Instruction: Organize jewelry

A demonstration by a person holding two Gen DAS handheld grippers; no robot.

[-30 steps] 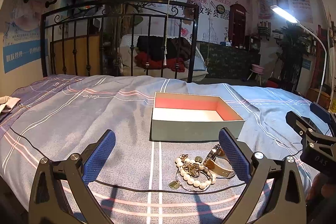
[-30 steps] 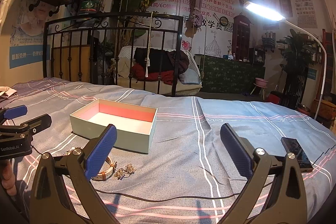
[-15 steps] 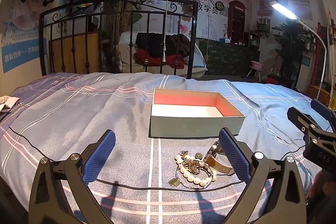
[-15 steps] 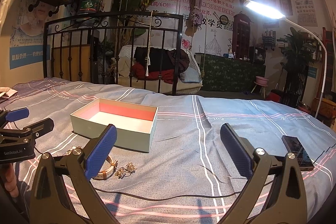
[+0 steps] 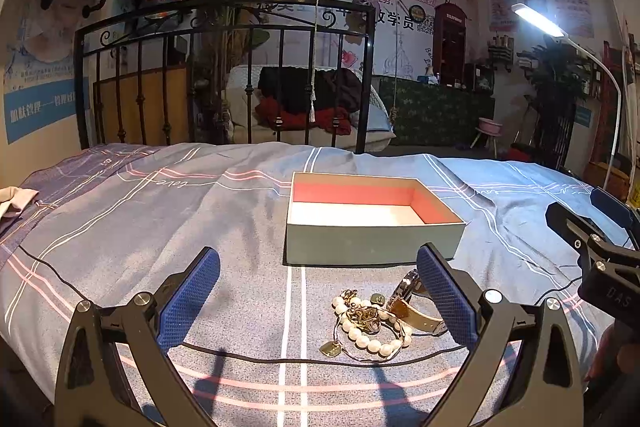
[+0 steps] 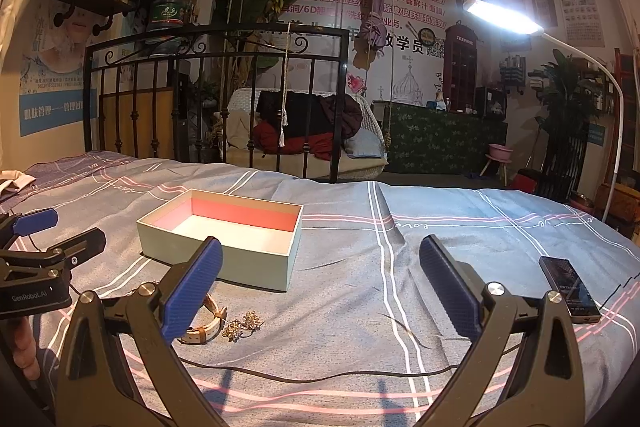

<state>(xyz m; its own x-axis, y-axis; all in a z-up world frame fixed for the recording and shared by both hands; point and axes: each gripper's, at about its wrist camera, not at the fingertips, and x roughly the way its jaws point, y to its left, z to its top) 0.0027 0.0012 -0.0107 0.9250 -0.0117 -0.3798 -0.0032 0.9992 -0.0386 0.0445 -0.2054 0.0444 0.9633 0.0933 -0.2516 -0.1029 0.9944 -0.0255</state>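
Observation:
An open pale green box (image 5: 372, 241) with pink inner walls and a white floor sits empty on the bed; it also shows in the right wrist view (image 6: 224, 239). In front of it lies a pile of jewelry: a pearl bracelet (image 5: 370, 337) with gold charms and a watch (image 5: 412, 307) with a tan strap. The right wrist view shows the watch strap (image 6: 206, 329) and small gold earrings (image 6: 242, 325). My left gripper (image 5: 318, 293) is open and empty, low over the bed, with the jewelry between its fingers. My right gripper (image 6: 320, 283) is open and empty, right of the box.
The bed has a blue-grey plaid cover (image 5: 160, 227) and a black iron headboard (image 5: 224, 75). A black phone (image 6: 568, 289) lies on the bed at the right. A thin black cable (image 6: 320, 373) runs across the cover. A white lamp (image 6: 504, 17) arches over the right side.
The left gripper has tilted slightly down and moved a little closer to the jewelry. The right gripper has barely moved. Both stay open.

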